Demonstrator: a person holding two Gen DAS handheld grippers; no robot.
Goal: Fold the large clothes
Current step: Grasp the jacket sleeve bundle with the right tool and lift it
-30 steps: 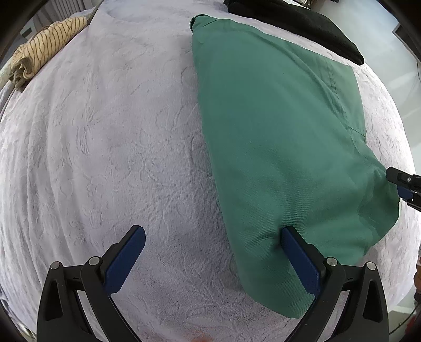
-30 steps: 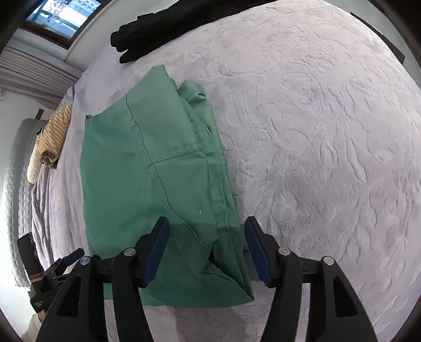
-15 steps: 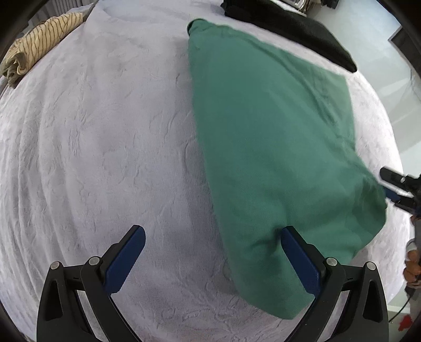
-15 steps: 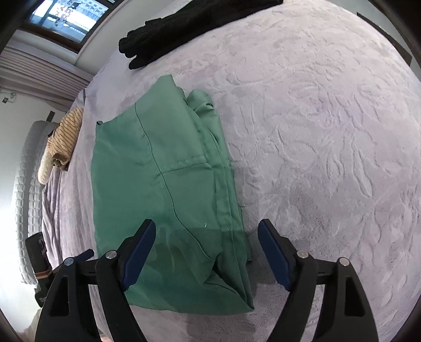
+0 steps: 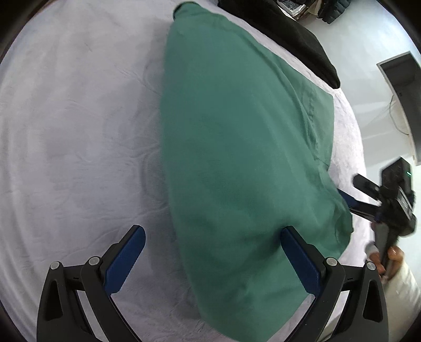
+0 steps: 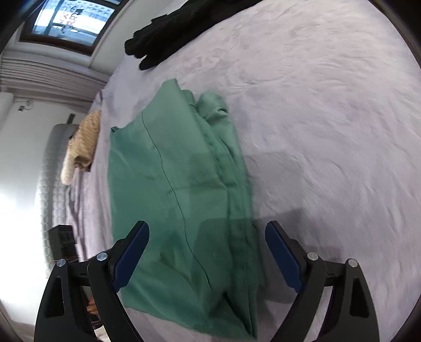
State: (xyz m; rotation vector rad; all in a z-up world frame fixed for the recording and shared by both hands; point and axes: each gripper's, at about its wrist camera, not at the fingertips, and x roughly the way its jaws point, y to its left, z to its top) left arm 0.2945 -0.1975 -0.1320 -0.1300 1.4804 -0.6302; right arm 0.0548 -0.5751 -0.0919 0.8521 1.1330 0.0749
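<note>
Since a second ago both hands have dipped closer to the bed, and the right gripper's jaws, which stood narrowly about the shirt's hem, have let go and are still spreading.

From the left wrist: the left gripper (image 5: 213, 247) stands wide open, gripping nothing. Its left pad hangs over the bare pale lilac bedspread (image 5: 79, 136); its right pad sits over the folded green shirt (image 5: 242, 147) (whether it actually brushes the cloth I cannot tell). The shirt lies flat as a long folded panel running away from the camera, its near end between and beyond the two pads. A black garment (image 5: 297, 36) lies along the far edge of the bed, just beyond the shirt. At the right edge of this view the right gripper (image 5: 352, 194) shows, one finger touching or under the shirt's side, with a hand (image 5: 389, 260) on its handle and a white sleeve below.

From the right wrist: the right gripper (image 6: 208, 250) is opening, its blue pads apart on either side of the shirt's near edge, not pressing on it. The green shirt (image 6: 168, 184) lies folded, its bunched placket side to the right. Beyond it lie the black garment (image 6: 179, 31) and, well apart at the left edge of the bed, a folded striped tan garment (image 6: 84, 142). A window (image 6: 71, 21) shows at the top left.
</note>
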